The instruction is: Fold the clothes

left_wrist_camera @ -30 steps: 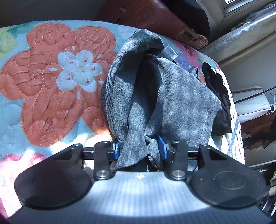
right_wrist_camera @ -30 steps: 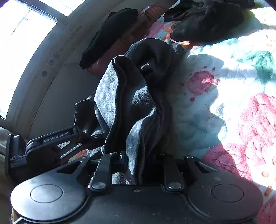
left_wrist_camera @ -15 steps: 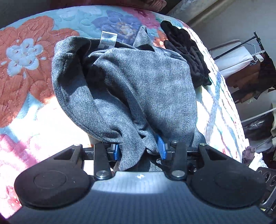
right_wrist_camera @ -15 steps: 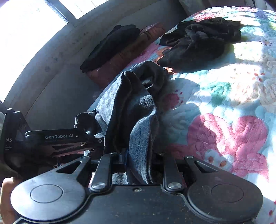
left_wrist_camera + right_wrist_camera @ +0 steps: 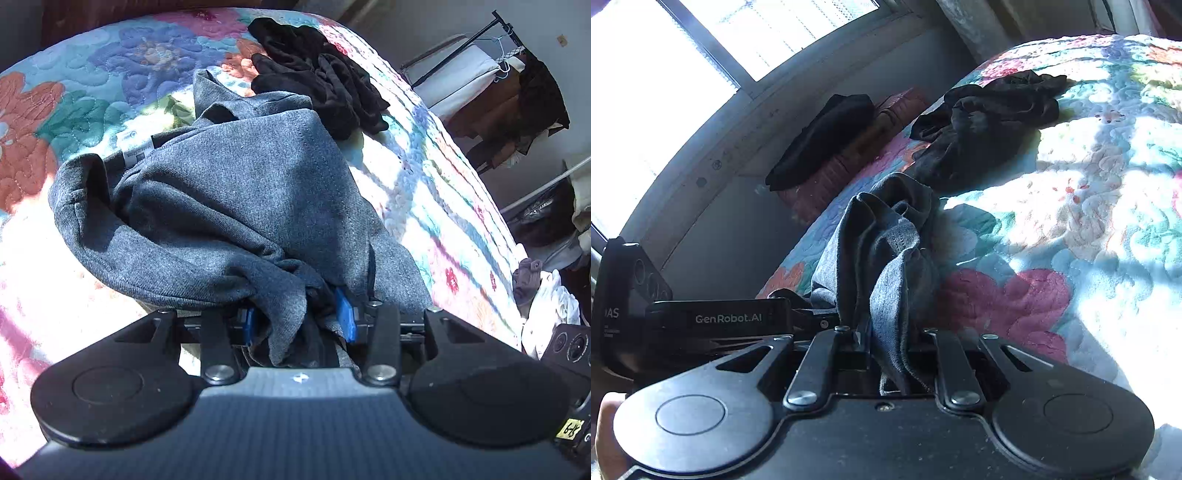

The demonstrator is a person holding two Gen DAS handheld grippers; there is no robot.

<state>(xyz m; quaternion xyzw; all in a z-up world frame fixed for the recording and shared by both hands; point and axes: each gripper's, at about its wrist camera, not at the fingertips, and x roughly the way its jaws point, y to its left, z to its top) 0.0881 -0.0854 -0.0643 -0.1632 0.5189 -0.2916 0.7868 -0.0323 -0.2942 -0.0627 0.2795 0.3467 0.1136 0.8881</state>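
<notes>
Folding has barely begun, as far as the views show: the grey garment [image 5: 236, 192] is bunched and twisted on the bed [image 5: 436, 192], with no clean crease or flat panel anywhere, and its label [image 5: 137, 147] is turned outward near the collar end. You hold it at two places. Your left gripper [image 5: 297, 321] has its jaws set at a middling width, clamped on a thick wad of grey cloth that fills the gap between the blue pads. Your right gripper [image 5: 890, 350] has narrower jaws, closing at this moment on a rope-like fold of the same garment, which runs up from them toward the far end of the bed. From the right wrist view your left gripper sits just beside the right one, so the two grips are close together and the cloth between them cannot be spread yet. Most of the garment rests on the quilt; only the part near the jaws is lifted. A black heap [image 5: 325, 85] lies beyond it, touching or just beside its far edge, untouched and also unfolded. I judge that what is left is nearly everything: spread the grey garment flat, fold it, then deal with the black heap.
</notes>
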